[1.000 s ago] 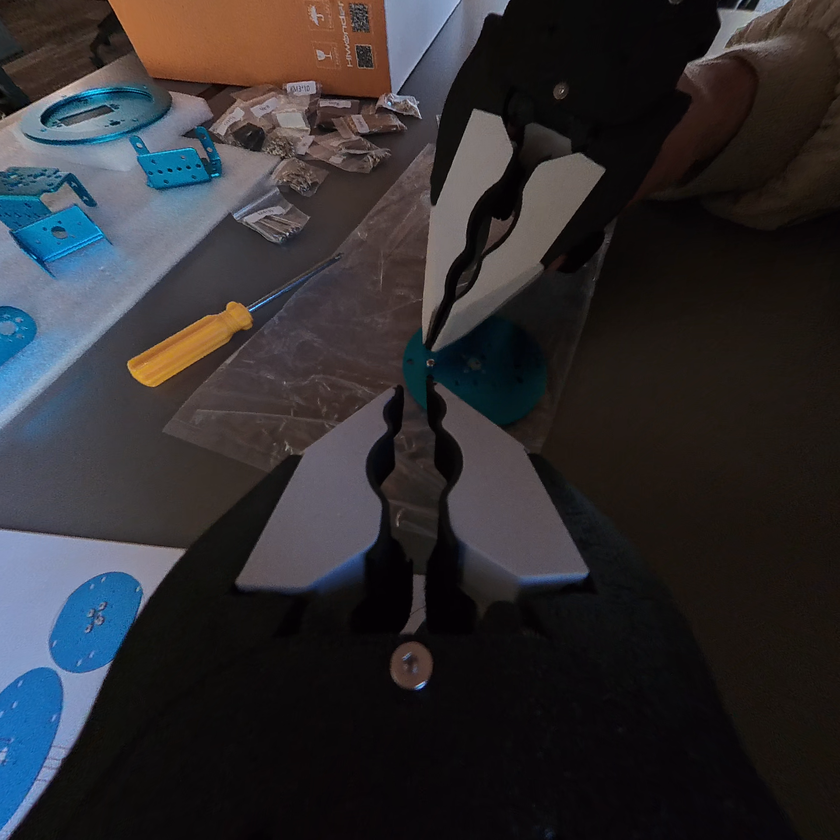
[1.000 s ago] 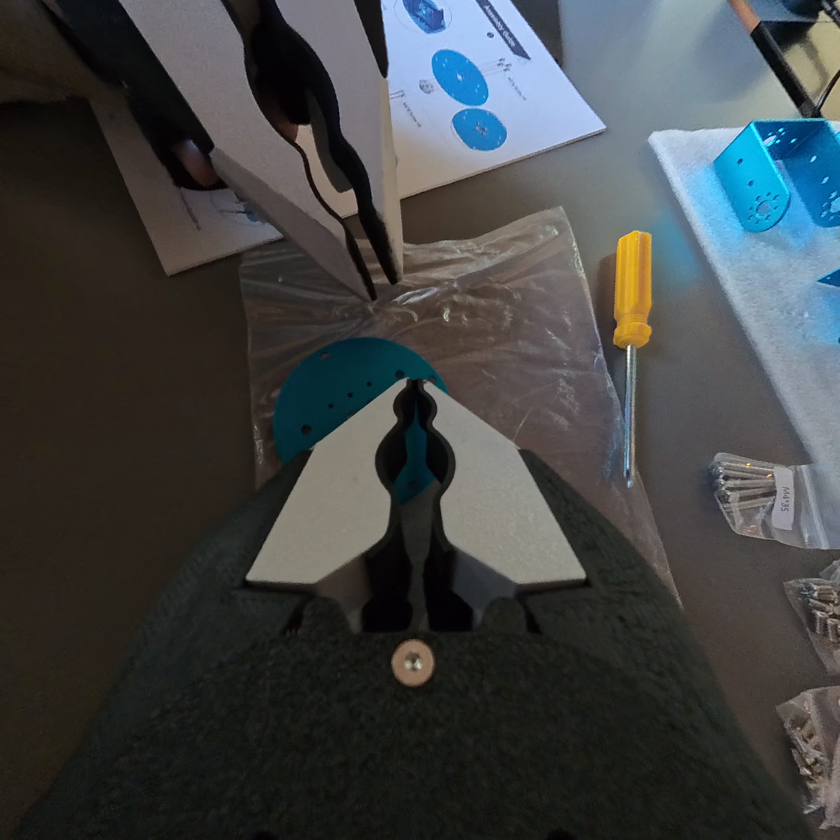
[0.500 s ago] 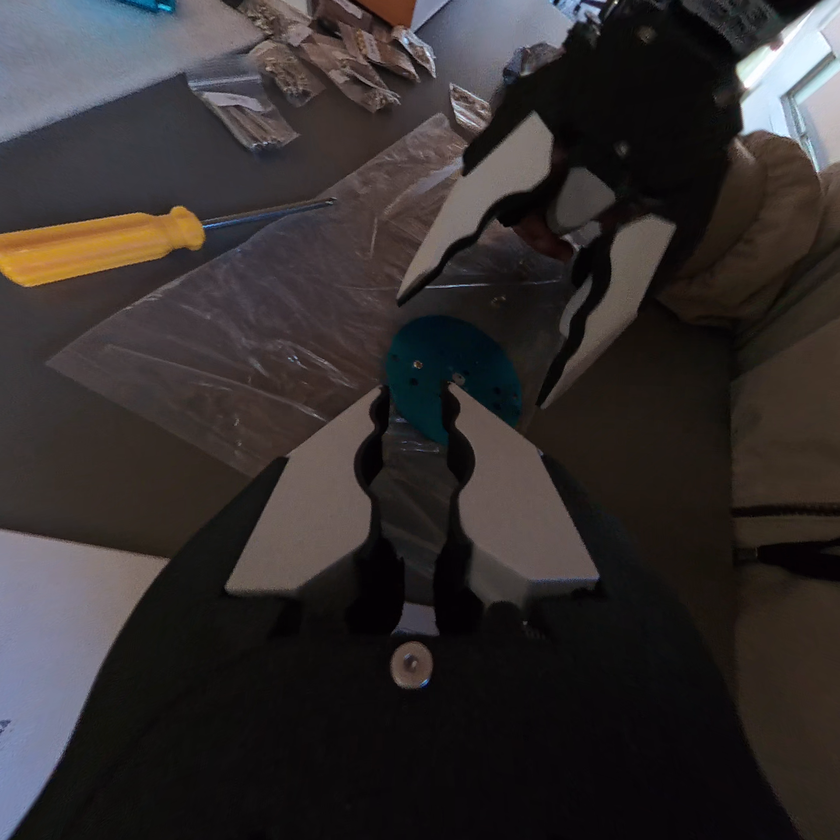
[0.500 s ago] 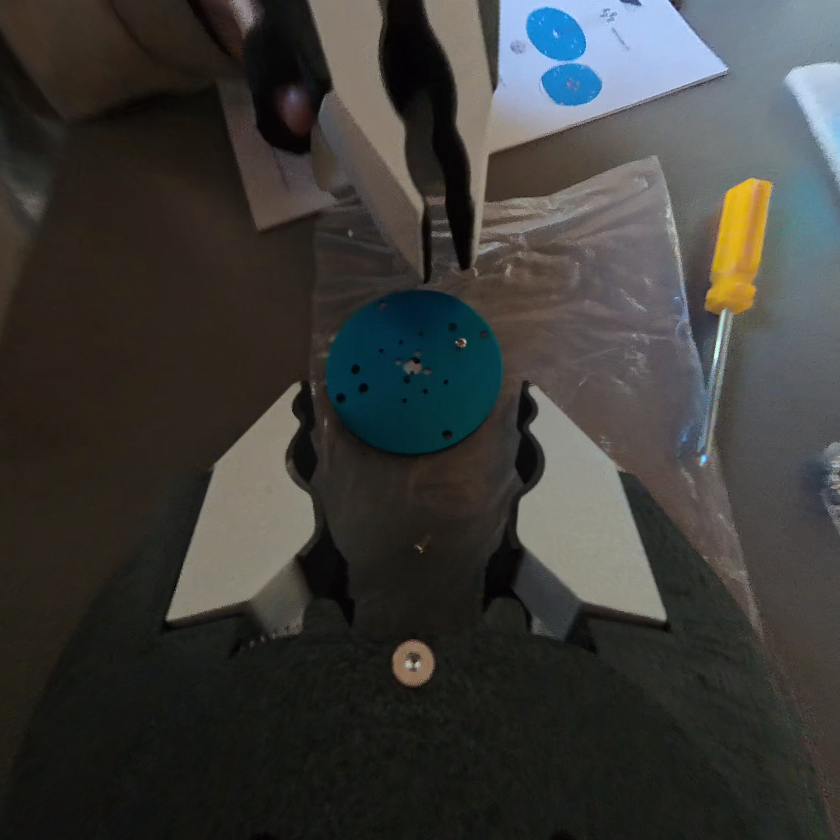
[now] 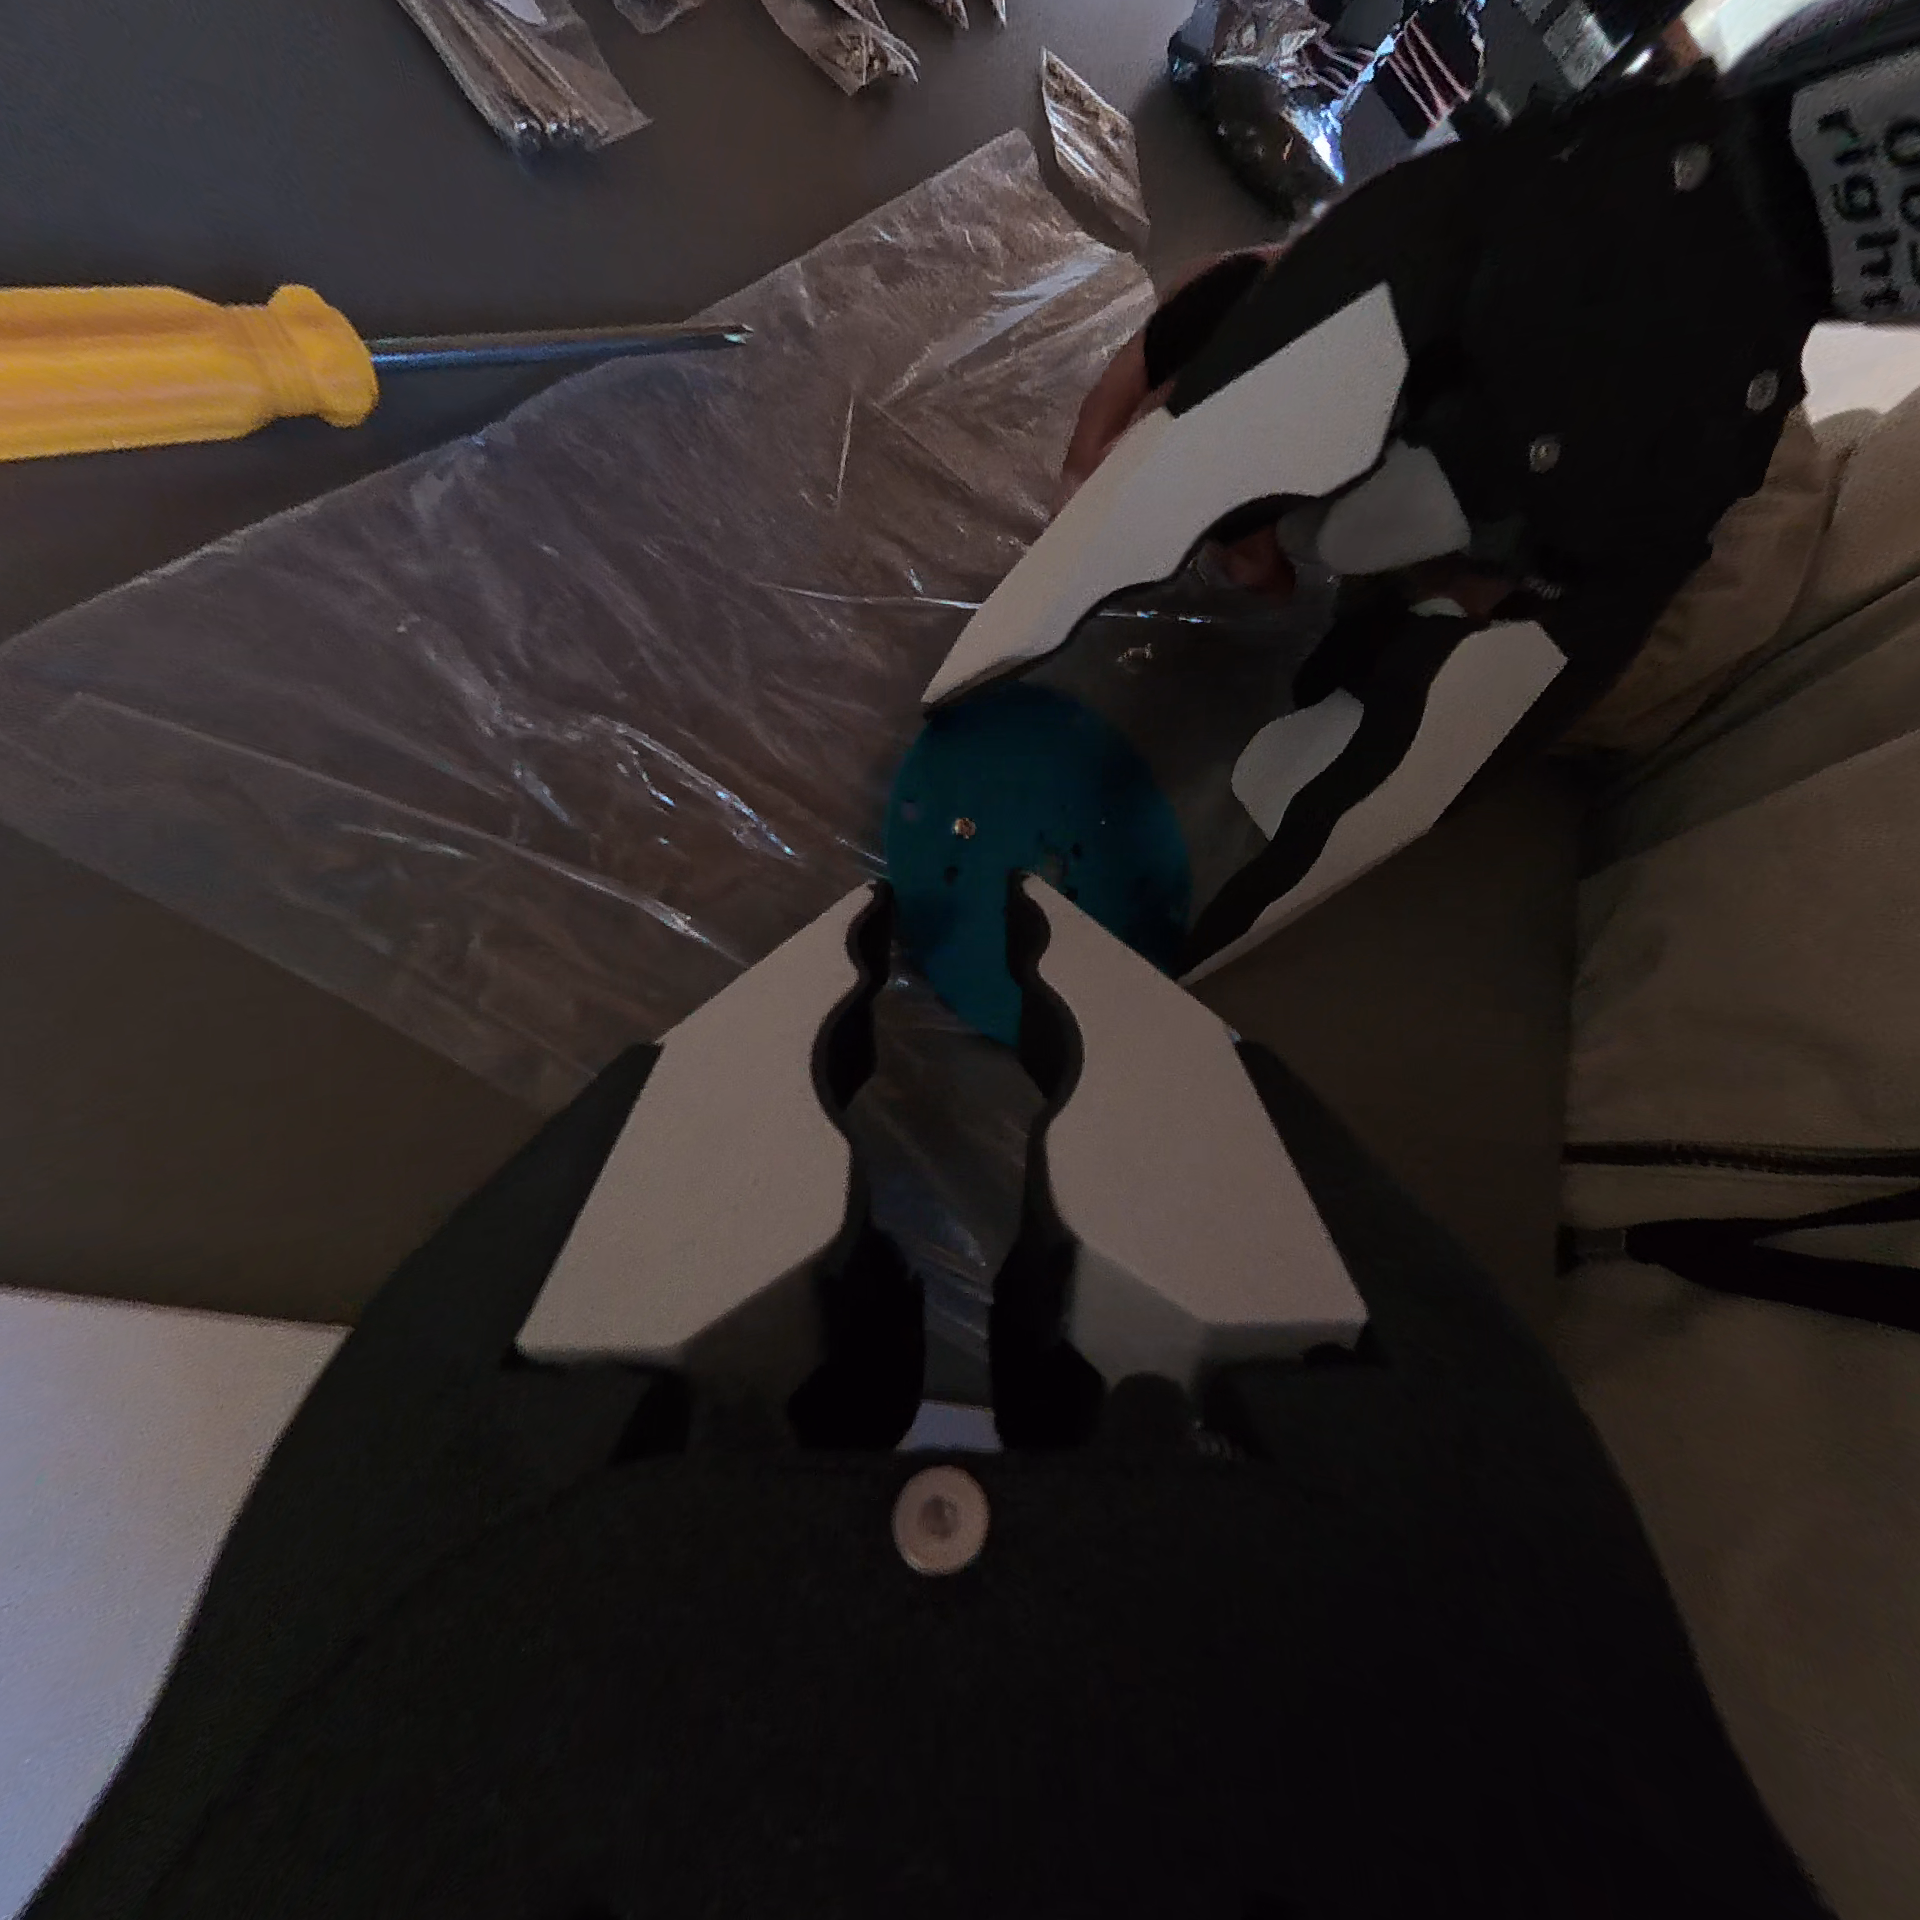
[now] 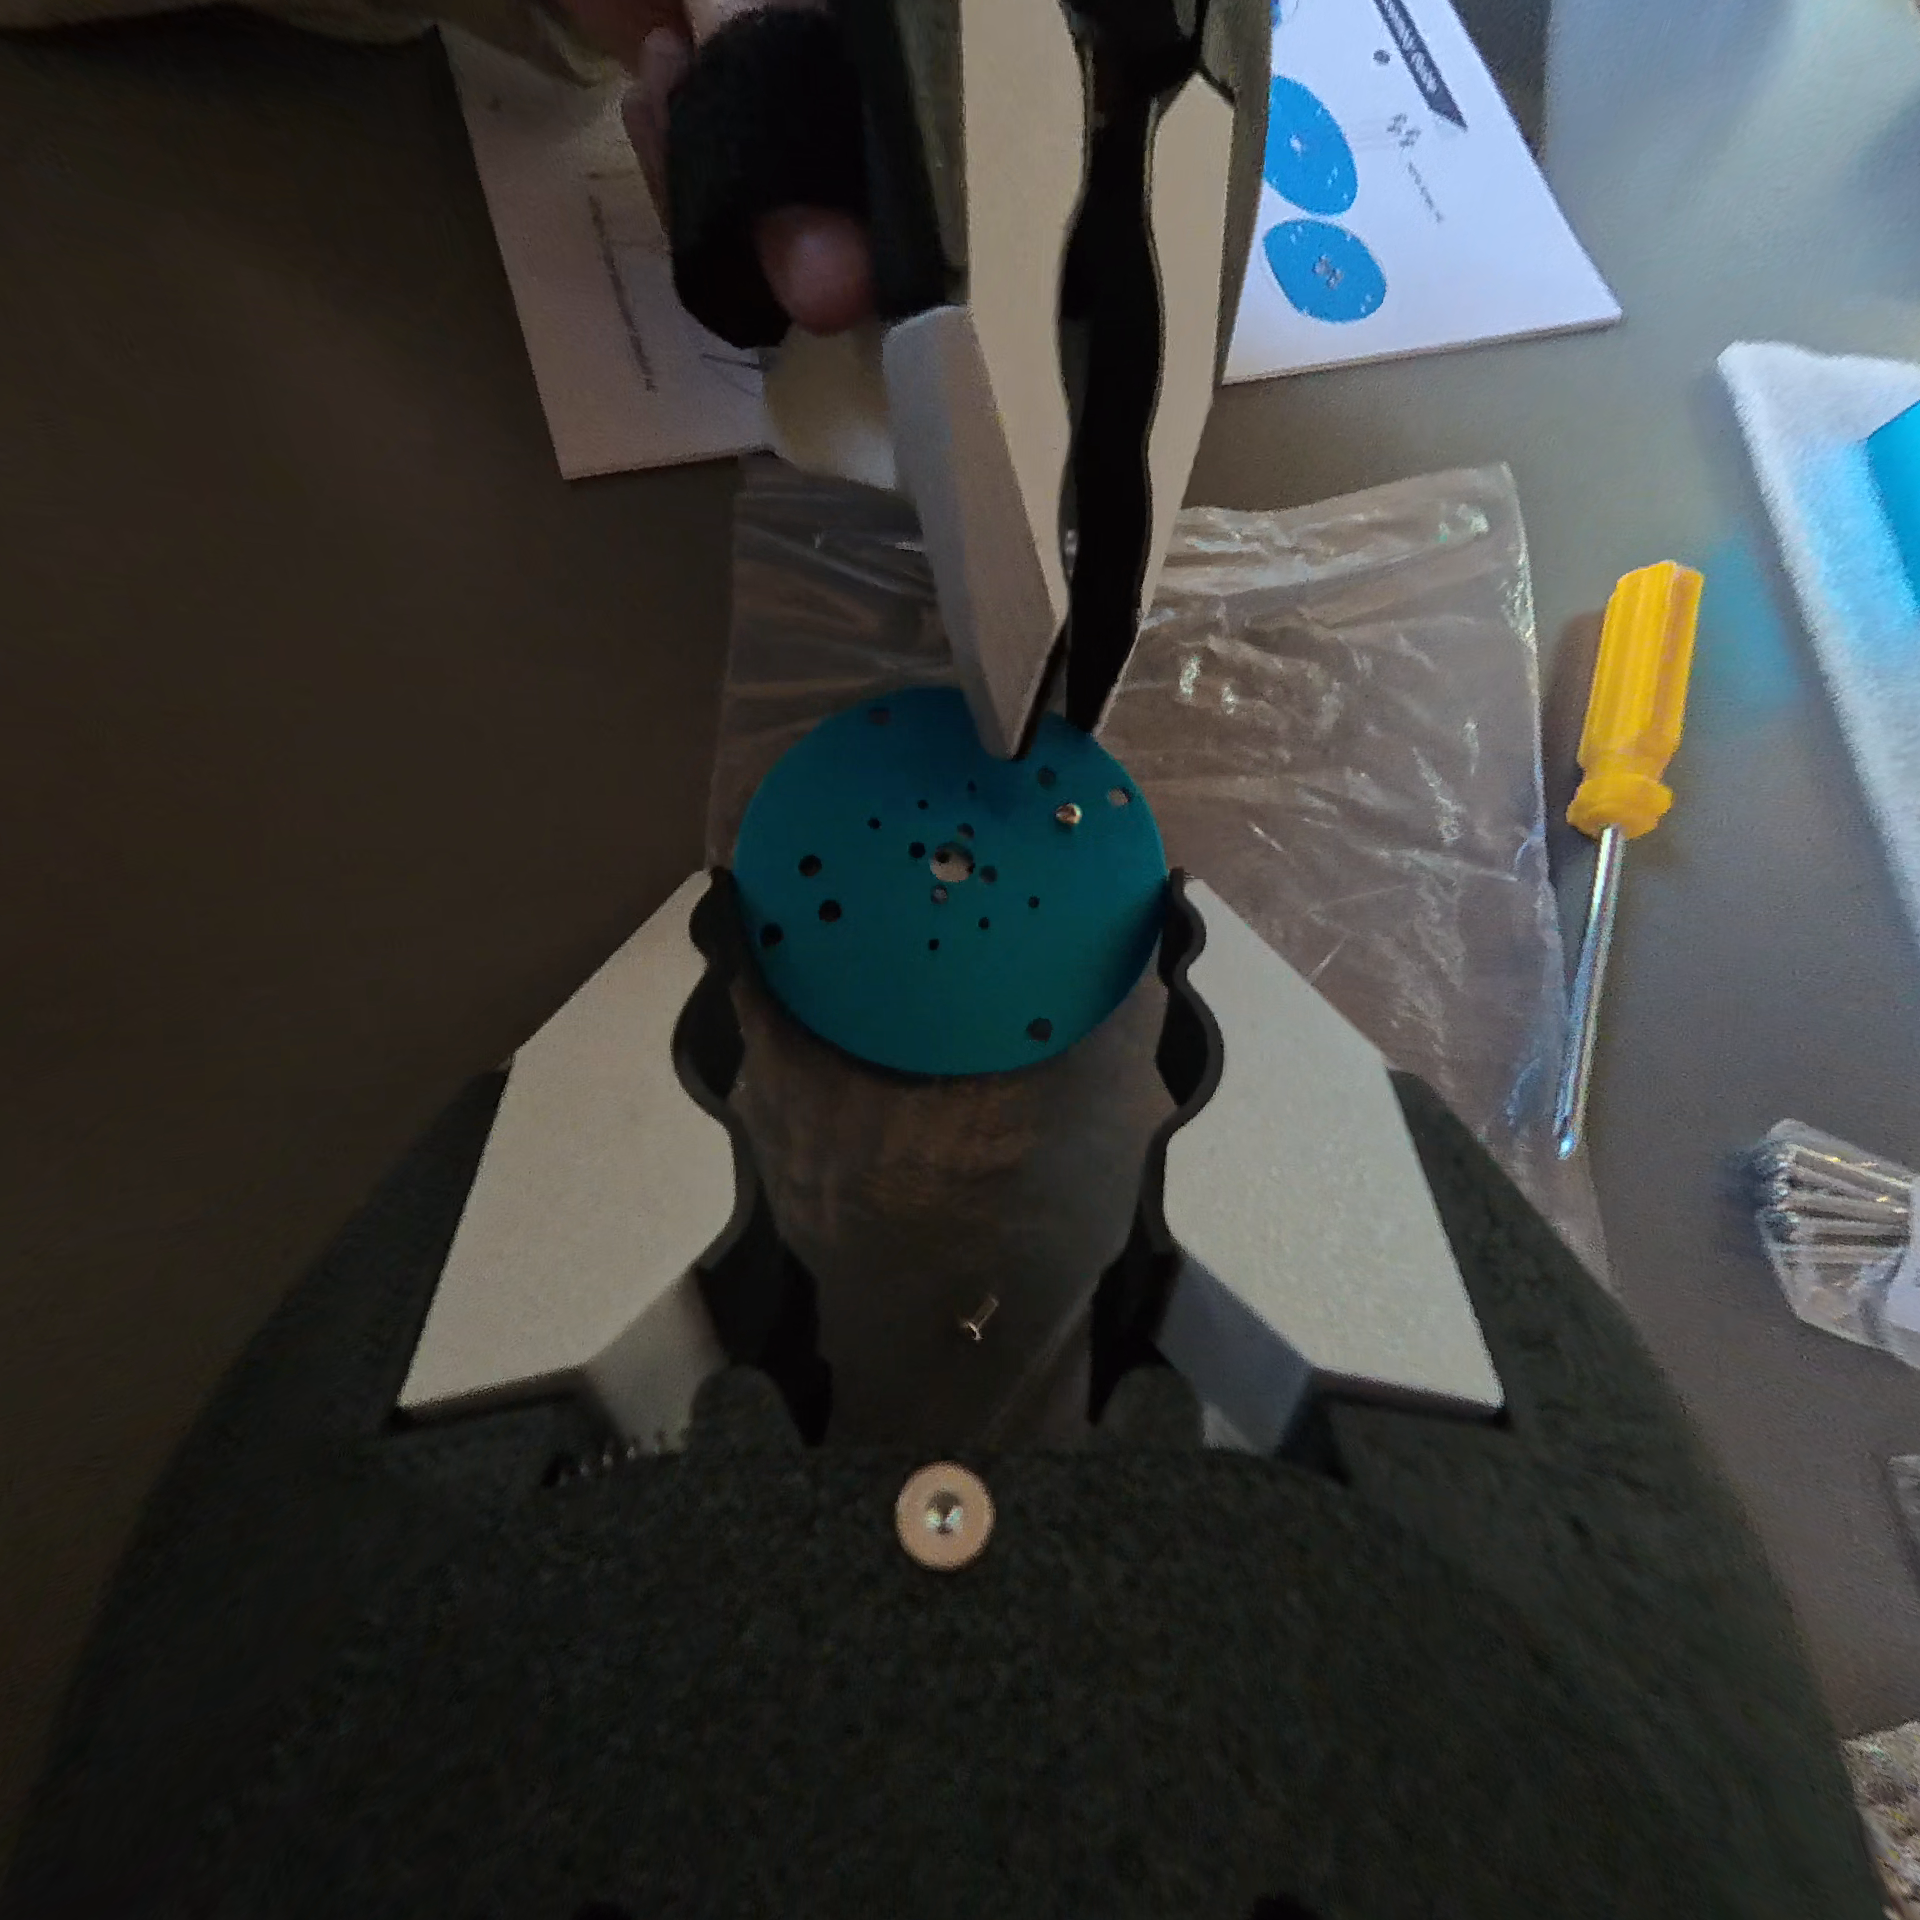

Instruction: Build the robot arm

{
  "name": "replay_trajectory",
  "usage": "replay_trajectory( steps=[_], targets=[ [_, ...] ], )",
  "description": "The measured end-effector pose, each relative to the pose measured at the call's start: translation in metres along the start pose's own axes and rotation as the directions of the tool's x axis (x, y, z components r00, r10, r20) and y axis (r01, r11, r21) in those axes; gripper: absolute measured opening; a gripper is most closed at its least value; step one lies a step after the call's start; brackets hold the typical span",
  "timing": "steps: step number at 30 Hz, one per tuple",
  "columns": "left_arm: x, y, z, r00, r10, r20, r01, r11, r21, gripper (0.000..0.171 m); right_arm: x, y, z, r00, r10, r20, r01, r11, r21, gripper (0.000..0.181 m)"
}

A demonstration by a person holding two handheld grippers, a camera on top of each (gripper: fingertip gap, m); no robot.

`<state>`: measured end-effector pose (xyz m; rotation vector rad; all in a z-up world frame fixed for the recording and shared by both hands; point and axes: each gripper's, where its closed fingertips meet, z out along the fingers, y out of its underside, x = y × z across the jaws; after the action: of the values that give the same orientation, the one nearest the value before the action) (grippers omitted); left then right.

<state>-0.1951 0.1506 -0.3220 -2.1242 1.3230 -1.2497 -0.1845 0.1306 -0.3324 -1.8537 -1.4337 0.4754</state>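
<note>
A round teal disc [image 6: 935, 935] with several holes lies flat on a clear plastic bag [image 6: 1299, 727]. One small screw [image 6: 1067, 814] stands in a hole near its far rim. My right gripper [image 6: 945, 883] is wide open and empty, its fingertips either side of the disc. My left gripper [image 6: 1049, 732] comes down from above, jaws only narrowly parted and empty, tips at the disc's far edge. In the left wrist view the left gripper [image 5: 951, 885] points at the disc [image 5: 1039, 790] and the open right gripper [image 5: 1060, 831] straddles it. A loose screw [image 6: 977, 1320] lies on the bag.
A yellow-handled screwdriver [image 6: 1636, 707] lies to the right of the bag. A white instruction sheet [image 6: 1403, 208] lies beyond. Small bags of screws [image 6: 1839, 1226] and a white foam pad [image 6: 1849, 468] sit at the right. A person's beige clothing [image 5: 1714, 1039] borders the table. Less than 4 cm separates the two grippers' tips. From the right gripper's tips to the loose screw [image 6: 977, 1320] is close to 7 centimetres. The left camera catches it too, in the left wrist view [image 5: 1144, 647].
My right gripper, which held the disc's edge, opened and let it lie flat, then moved in to straddle it. My left gripper opened slightly and moved over the disc's far edge.
</note>
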Motion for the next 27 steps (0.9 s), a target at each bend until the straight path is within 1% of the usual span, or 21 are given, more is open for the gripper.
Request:
replay_trajectory(
  steps=[4, 7, 9, 13, 16, 18, 19, 21, 22, 23, 25, 27],
  targets=[
    [-0.002, -0.003, -0.002, 0.997, -0.071, -0.043, 0.072, 0.997, 0.017, 0.019, 0.000, -0.005, -0.003, 0.992, -0.110, -0.067, 0.113, 0.993, 0.033, 0.080],
    [0.001, -0.004, -0.003, 0.992, -0.094, -0.082, 0.096, 0.995, 0.024, 0.018, 0.000, -0.009, -0.006, 0.975, -0.184, -0.123, 0.191, 0.980, 0.048, 0.080],
    [0.007, -0.004, -0.003, 0.984, -0.112, -0.136, 0.116, 0.993, 0.025, 0.013, 0.000, -0.009, -0.006, 0.972, -0.194, -0.137, 0.202, 0.978, 0.053, 0.080],
    [0.014, -0.008, -0.007, 0.976, -0.103, -0.192, 0.115, 0.992, 0.050, 0.006, 0.000, -0.008, -0.006, 0.979, -0.164, -0.117, 0.172, 0.983, 0.059, 0.080],
    [0.020, -0.008, -0.009, 0.966, -0.107, -0.236, 0.122, 0.991, 0.050, 0.004, -0.004, -0.008, -0.006, 0.994, -0.096, -0.061, 0.101, 0.991, 0.084, 0.080],
    [0.030, -0.012, -0.015, 0.945, -0.117, -0.307, 0.145, 0.987, 0.073, 0.001, -0.001, -0.017, -0.012, 0.999, -0.031, -0.043, 0.037, 0.989, 0.140, 0.074],
    [0.031, -0.013, -0.016, 0.943, -0.109, -0.314, 0.141, 0.987, 0.081, 0.001, 0.000, -0.024, -0.016, 1.000, 0.019, -0.017, -0.015, 0.984, 0.180, 0.070],
    [0.036, -0.013, -0.019, 0.950, -0.025, -0.310, 0.062, 0.992, 0.108, 0.001, 0.002, -0.038, -0.025, 0.986, 0.148, 0.082, -0.164, 0.953, 0.256, 0.066],
    [0.040, -0.014, -0.020, 0.952, 0.011, -0.305, 0.026, 0.993, 0.119, 0.001, 0.005, -0.042, -0.029, 0.965, 0.224, 0.137, -0.254, 0.926, 0.278, 0.057],
    [0.044, -0.015, -0.021, 0.950, 0.037, -0.310, 0.002, 0.992, 0.124, 0.001, 0.004, -0.046, -0.032, 0.931, 0.289, 0.224, -0.347, 0.892, 0.290, 0.047],
    [0.051, -0.018, -0.023, 0.946, 0.060, -0.319, -0.016, 0.990, 0.137, 0.001, -0.002, -0.054, -0.039, 0.816, 0.389, 0.429, -0.525, 0.808, 0.267, 0.045],
    [0.053, -0.018, -0.024, 0.942, 0.060, -0.329, -0.013, 0.990, 0.143, 0.001, -0.008, -0.052, -0.038, 0.713, 0.438, 0.547, -0.614, 0.768, 0.185, 0.041]
  ],
)
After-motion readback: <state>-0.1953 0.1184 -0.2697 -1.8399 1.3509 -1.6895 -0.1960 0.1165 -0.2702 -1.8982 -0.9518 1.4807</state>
